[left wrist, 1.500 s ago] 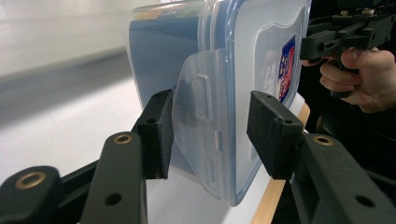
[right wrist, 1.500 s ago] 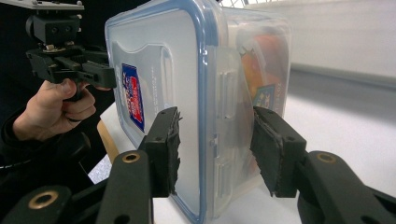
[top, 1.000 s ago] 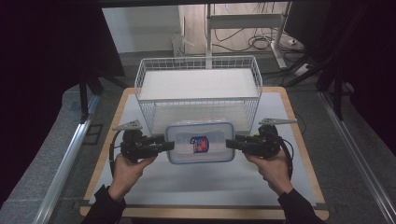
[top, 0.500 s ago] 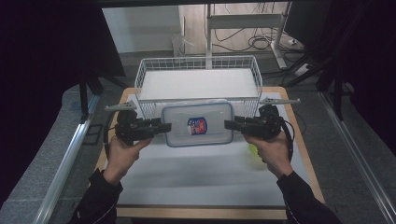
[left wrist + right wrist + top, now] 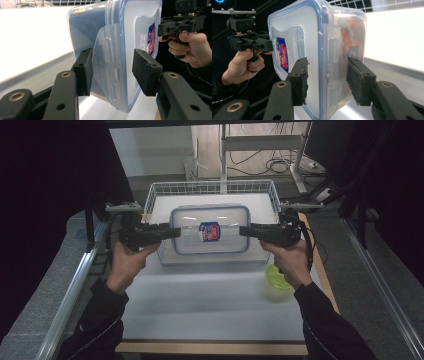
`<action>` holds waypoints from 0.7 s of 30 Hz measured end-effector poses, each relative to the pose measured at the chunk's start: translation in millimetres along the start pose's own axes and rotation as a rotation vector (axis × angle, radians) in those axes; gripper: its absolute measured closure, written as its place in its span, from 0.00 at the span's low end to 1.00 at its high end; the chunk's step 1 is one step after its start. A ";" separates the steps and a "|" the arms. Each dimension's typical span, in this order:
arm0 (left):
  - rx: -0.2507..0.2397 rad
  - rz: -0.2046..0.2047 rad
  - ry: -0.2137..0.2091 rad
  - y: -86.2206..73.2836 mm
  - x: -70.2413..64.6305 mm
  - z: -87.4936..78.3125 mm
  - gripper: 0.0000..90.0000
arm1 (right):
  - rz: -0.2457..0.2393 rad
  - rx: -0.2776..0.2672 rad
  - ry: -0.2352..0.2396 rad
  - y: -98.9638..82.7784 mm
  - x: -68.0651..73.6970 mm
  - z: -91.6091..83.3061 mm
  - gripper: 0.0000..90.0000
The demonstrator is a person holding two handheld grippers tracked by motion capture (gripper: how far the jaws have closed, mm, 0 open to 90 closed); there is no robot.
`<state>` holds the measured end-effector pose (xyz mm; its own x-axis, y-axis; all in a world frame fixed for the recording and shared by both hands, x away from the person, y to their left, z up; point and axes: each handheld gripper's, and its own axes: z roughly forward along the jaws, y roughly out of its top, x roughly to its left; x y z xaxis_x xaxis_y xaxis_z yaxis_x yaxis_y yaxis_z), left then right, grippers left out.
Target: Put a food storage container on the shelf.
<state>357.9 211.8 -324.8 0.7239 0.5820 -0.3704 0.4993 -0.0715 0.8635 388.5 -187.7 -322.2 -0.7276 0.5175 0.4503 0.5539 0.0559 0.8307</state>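
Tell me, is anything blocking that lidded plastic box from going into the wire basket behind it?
Nothing visible. The box, gripped at both ends by the left gripper and right gripper, hangs at the wire basket with its white floor bare.

Beyond the white-topped table (image 5: 210, 315), cables (image 5: 280, 167) lie on a grey floor (image 5: 165, 182) between dark curtains (image 5: 55, 175).

Wire basket (image 5: 210, 190), green-lidded tub (image 5: 278, 281) on table (image 5: 200, 315)
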 end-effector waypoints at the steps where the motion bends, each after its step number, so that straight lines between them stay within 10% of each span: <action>1: -0.002 0.000 0.000 3.5 0.9 0.2 0.58 | 0.000 -0.002 0.002 3.3 -0.7 0.3 0.59; 21: -0.042 -0.055 -0.019 45.5 39.7 18.2 0.58 | 0.029 -0.030 -0.017 45.5 -26.5 16.8 0.59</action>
<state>417.9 216.9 -306.4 0.7050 0.5687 -0.4238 0.5184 -0.0054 0.8551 439.7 -184.5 -301.8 -0.7043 0.5326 0.4693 0.5622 0.0148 0.8269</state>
